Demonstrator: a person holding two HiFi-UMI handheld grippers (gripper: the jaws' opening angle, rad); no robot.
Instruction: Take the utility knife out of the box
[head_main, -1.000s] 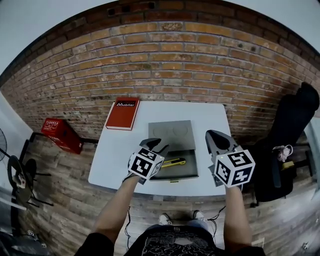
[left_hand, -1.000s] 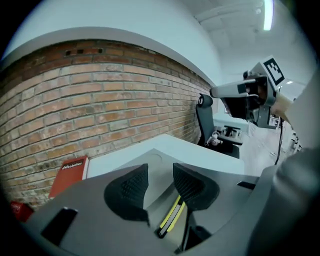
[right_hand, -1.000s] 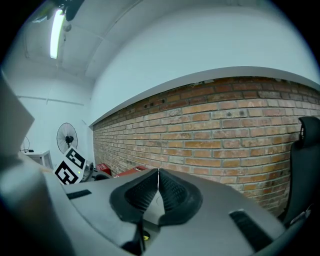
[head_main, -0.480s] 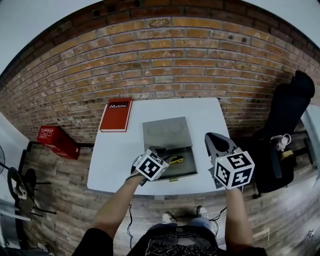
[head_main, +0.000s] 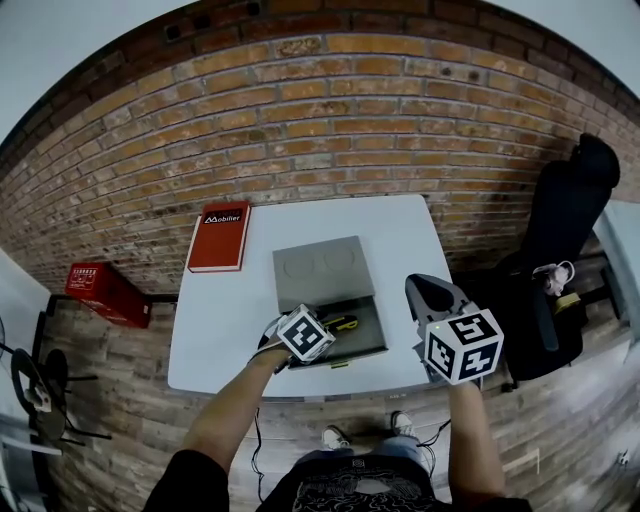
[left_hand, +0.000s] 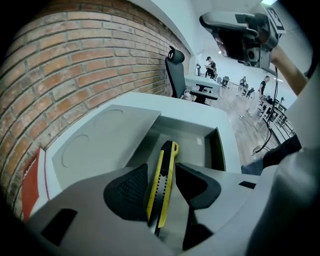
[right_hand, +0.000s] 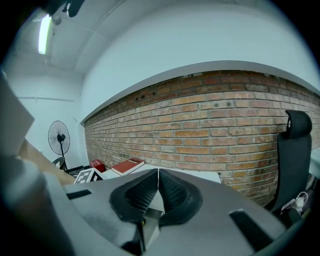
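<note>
The yellow-and-black utility knife lies between my opening left tongs, clear only in their view. My right tongs are closed.

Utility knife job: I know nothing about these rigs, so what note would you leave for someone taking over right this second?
Left gripper: down in the open grey box, jaws opening, astride the yellow utility knife, pads not pressing on it.
Right gripper: shut, empty, held up to the right of the box.
Knife: lying flat on the box floor.
Done: box open, left gripper lined up along the knife.
Left to do: close on the knife and lift it out.
</note>
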